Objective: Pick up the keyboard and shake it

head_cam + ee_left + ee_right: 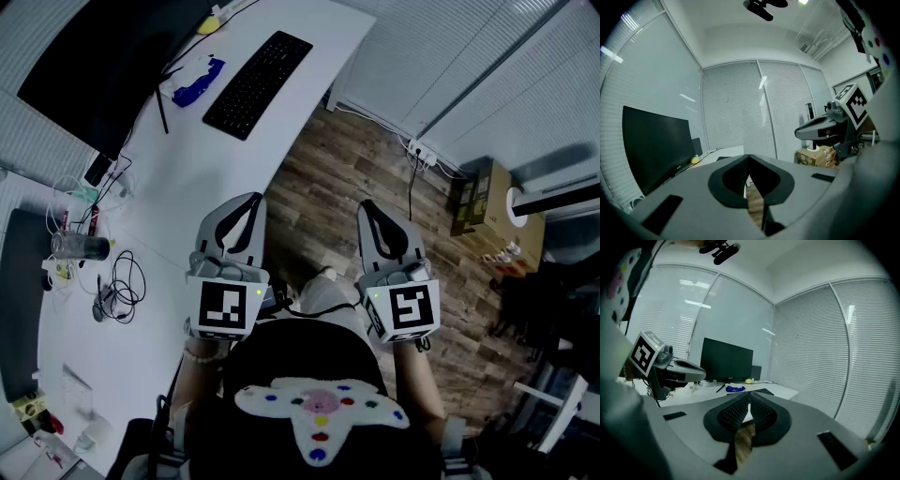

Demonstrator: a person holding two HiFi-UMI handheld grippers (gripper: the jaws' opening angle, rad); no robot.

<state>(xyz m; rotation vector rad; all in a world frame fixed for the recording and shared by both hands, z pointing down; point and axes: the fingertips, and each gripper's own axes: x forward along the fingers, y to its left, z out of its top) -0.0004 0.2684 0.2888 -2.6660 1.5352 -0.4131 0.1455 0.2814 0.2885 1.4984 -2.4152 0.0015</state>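
Observation:
A black keyboard [257,82] lies on the white desk [178,178] near its far end, well ahead of both grippers; its edge shows in the right gripper view as the keyboard [764,391]. My left gripper [255,200] hovers at the desk's near edge, shut and empty. My right gripper [367,208] is held beside it over the wooden floor [328,187], shut with nothing in it. In the left gripper view the left gripper [749,157] has its jaws pressed together; the right gripper [749,394] looks the same in its own view.
A black monitor [103,56] stands at the desk's left, with a blue object [197,84] and a yellow item [210,24] by the keyboard. Cables [122,286] and a glass [80,247] clutter the near left. Cardboard boxes [492,202] sit on the floor to the right.

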